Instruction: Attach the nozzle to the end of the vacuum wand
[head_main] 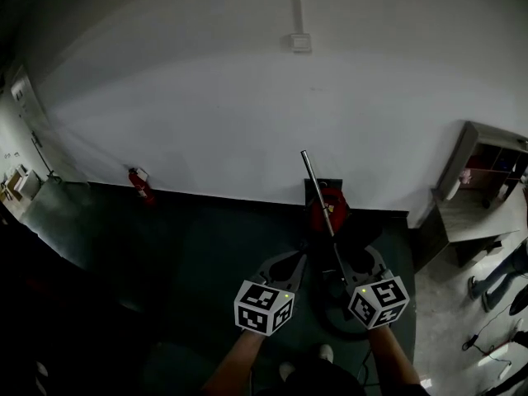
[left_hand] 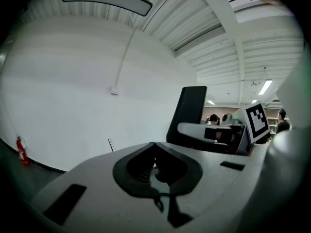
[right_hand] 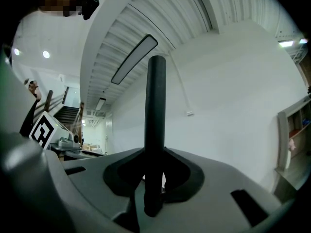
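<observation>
Seemingly early: right gripper (right_hand: pixel 154 177) clenched the vacuum wand (right_hand: pixel 156 106), left gripper (left_hand: pixel 155 165) beside it closed empty; nozzle likely needed fetching

I read this site as a large industrial-style work hall with an open office area.

- Ahead of the left gripper (head_main: pixel 285 264) and right gripper (head_main: pixel 356 264): a plain white wall (head_main: pixel 206 97) with a surface-mounted box (head_main: pixel 300 42) fed by a conduit.
- Ahead-left of the left gripper: a red fire extinguisher (head_main: pixel 141 185) at the wall base, beside the dark green floor (head_main: pixel 206 238).
- Right of the right gripper: an open shelf unit (head_main: pixel 487 167) and a person's legs (head_main: pixel 495 279).
- Overhead: a ribbed ceiling (left_hand: pixel 204 13) with a long light fixture (left_hand: pixel 107 0).
- Beyond the left gripper, to its right: people (left_hand: pixel 214 119) in a strip-lit area.
- Left of the right gripper: a staircase (right_hand: pixel 68 113).
</observation>
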`<action>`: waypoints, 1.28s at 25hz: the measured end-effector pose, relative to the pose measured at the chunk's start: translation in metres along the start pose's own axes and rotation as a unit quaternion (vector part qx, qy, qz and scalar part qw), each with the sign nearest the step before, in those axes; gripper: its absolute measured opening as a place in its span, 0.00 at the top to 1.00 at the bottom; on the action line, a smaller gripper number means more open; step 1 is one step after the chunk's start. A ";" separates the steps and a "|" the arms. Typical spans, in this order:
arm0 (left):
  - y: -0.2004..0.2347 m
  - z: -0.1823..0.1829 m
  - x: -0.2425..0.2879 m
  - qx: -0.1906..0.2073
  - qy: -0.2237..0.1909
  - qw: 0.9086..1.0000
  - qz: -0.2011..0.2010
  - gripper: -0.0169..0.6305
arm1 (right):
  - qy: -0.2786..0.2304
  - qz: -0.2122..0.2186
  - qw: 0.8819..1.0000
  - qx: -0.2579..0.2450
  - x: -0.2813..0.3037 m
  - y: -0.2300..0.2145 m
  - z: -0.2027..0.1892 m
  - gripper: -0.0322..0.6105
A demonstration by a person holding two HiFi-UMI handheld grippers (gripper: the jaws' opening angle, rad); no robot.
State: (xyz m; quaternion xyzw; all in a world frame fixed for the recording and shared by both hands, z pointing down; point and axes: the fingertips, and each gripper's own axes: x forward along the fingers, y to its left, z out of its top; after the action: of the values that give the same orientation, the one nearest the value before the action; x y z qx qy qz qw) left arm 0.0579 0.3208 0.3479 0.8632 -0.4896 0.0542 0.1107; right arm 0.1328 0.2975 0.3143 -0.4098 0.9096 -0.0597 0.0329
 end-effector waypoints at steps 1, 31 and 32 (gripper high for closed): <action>0.000 0.000 0.001 0.000 0.001 1.000 -0.002 0.97 | 0.002 -0.003 1.000 0.000 0.000 -0.001 -0.001 0.81; 0.079 0.003 0.160 -0.014 0.033 0.999 0.009 0.97 | 0.020 -0.002 0.999 0.026 0.120 -0.137 -0.024 0.81; 0.081 0.004 0.164 -0.014 0.033 0.999 0.011 0.97 | 0.020 -0.001 0.999 0.027 0.122 -0.141 -0.025 0.81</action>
State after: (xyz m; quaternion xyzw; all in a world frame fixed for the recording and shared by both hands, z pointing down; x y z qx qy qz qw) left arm 0.0723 0.1430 0.3888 0.8540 -0.4956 0.0768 0.1385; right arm 0.1536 0.1154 0.3563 -0.4082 0.9079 -0.0920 0.0258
